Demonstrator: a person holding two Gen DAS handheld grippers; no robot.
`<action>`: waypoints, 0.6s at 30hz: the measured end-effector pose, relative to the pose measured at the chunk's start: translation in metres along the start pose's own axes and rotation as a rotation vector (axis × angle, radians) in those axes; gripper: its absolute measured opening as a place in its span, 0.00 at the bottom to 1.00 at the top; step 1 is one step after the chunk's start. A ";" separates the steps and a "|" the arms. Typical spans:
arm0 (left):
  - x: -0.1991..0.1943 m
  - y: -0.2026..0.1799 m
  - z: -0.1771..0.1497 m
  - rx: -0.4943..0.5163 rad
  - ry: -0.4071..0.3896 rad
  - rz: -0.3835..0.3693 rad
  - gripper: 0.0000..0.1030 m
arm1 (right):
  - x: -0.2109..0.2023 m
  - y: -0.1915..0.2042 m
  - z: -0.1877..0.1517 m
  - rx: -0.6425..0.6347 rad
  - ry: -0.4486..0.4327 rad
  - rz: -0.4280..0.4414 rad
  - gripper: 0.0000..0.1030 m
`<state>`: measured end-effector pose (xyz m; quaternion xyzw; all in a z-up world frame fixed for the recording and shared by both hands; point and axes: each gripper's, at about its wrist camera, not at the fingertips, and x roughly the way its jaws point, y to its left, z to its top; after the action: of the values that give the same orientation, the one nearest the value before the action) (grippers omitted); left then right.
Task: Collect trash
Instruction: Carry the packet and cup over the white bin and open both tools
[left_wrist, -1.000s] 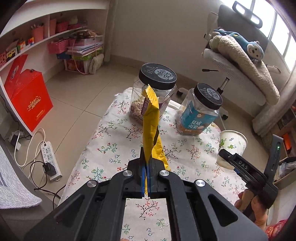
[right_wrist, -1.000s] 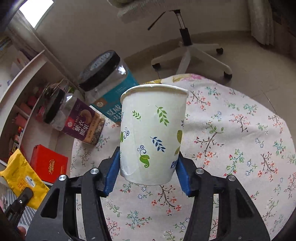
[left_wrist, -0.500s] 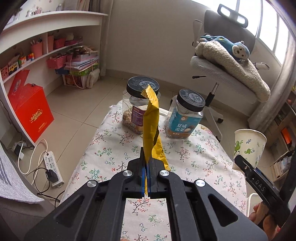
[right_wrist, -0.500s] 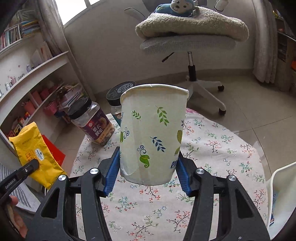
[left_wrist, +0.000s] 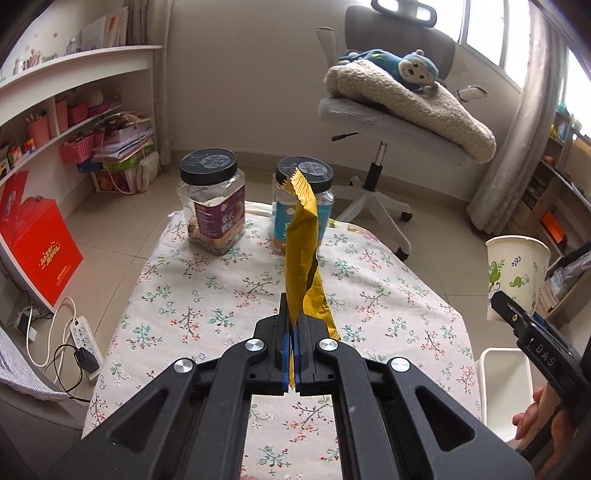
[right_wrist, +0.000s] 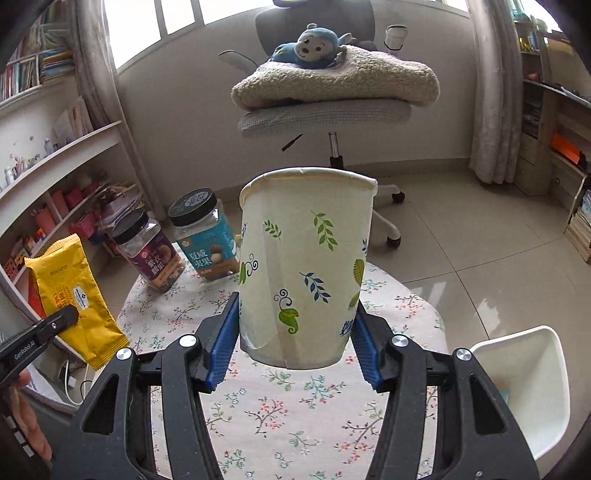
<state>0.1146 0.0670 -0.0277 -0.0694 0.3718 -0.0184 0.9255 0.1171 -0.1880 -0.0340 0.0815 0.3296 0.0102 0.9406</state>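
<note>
My left gripper (left_wrist: 292, 334) is shut on a yellow snack wrapper (left_wrist: 303, 254) and holds it upright above the floral-cloth table (left_wrist: 207, 295). The wrapper also shows at the left of the right wrist view (right_wrist: 74, 295). My right gripper (right_wrist: 293, 332) is shut on a white paper cup with leaf prints (right_wrist: 303, 269), held upright above the table. The cup also shows at the right edge of the left wrist view (left_wrist: 517, 273). A white bin (right_wrist: 524, 384) stands beside the table's right edge, below and right of the cup.
Two black-lidded jars, one purple-labelled (left_wrist: 214, 206) and one blue-labelled (right_wrist: 207, 236), stand at the table's far end. An office chair (left_wrist: 399, 122) with a blanket and plush monkey stands behind. Shelves (left_wrist: 74, 118), a red box (left_wrist: 40, 251) and a power strip (left_wrist: 85, 339) are at the left.
Both grippers have risen and pulled back from the table with wrapper and cup still held. The jars look farther away, and the white bin has come into view at the right.
</note>
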 end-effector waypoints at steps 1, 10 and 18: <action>0.001 -0.007 -0.002 0.014 0.002 -0.005 0.01 | -0.004 -0.007 0.000 0.007 -0.008 -0.010 0.51; 0.007 -0.052 -0.015 0.091 0.025 -0.043 0.01 | -0.038 -0.083 -0.001 0.096 -0.068 -0.139 0.52; 0.010 -0.104 -0.032 0.170 0.043 -0.082 0.01 | -0.066 -0.162 -0.004 0.193 -0.071 -0.287 0.52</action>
<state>0.1019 -0.0404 -0.0427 -0.0052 0.3856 -0.0893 0.9183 0.0576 -0.3517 -0.0220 0.1240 0.3037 -0.1590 0.9312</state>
